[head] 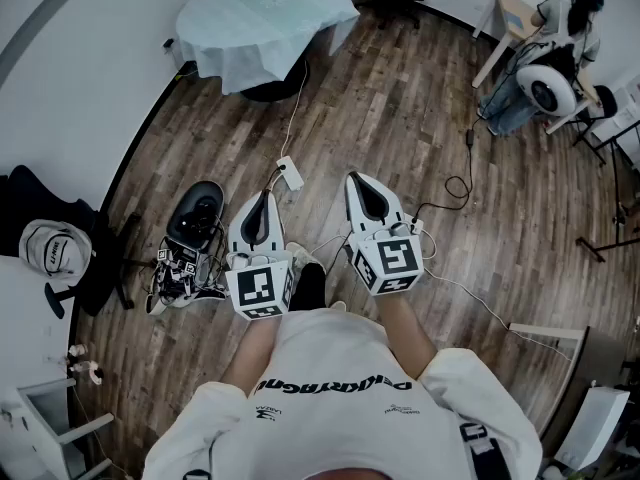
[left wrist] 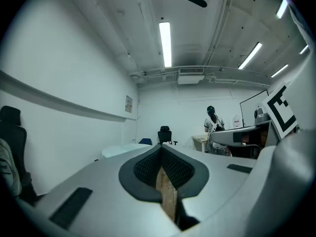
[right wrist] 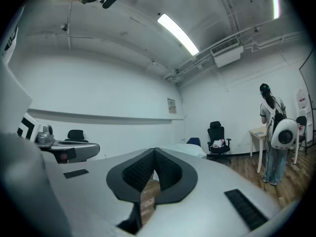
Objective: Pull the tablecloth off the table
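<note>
In front of the person's chest, the left gripper (head: 262,203) and right gripper (head: 363,186) were held level, side by side above the wooden floor (head: 400,98), each with its jaws closed together on nothing. Well beyond them, the pale tablecloth (head: 262,20) lay draped over the table (head: 272,90) by the white wall. Another person (head: 555,38) stood far right.
</note>
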Demonstrator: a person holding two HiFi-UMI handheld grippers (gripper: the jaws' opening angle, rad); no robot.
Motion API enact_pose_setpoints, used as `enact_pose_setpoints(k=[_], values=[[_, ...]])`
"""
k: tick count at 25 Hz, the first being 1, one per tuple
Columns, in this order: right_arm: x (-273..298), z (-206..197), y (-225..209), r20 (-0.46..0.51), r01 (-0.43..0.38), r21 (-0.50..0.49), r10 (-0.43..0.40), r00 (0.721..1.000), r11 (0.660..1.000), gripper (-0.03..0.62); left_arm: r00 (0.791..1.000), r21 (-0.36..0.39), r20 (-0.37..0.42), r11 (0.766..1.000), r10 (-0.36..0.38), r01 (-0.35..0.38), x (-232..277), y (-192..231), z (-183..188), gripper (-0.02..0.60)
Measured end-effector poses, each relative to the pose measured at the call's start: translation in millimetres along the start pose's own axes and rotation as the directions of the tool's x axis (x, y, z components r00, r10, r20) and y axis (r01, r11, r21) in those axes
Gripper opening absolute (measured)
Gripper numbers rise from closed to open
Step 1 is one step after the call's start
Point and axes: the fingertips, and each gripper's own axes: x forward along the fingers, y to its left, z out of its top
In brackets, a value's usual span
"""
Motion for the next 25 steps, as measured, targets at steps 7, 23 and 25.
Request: enact_pose_setpoints(k=[7,23,25], values=[[-10,-36,-17,-0.056,0.013,0.074,-0.009,0.998,0.997,0.034,0.998,-0.007,-0.060,1.000,-0.025,0.025,7,-12,-25,0.015],[201,-66,-108,-0.165,0.008,0.062,0.002,0.986,0.998,0.035,0.993,-0.080,-0.121,0.997,0.008,-0.017,209,67,-76,0.015],[236,-54,-115,-0.166,0.004,0.070,0.008,0.986,0.998,0.035,0.993,-0.095,-0.120,0.995,0.000,-0.011,239,81,-69,0.015]])
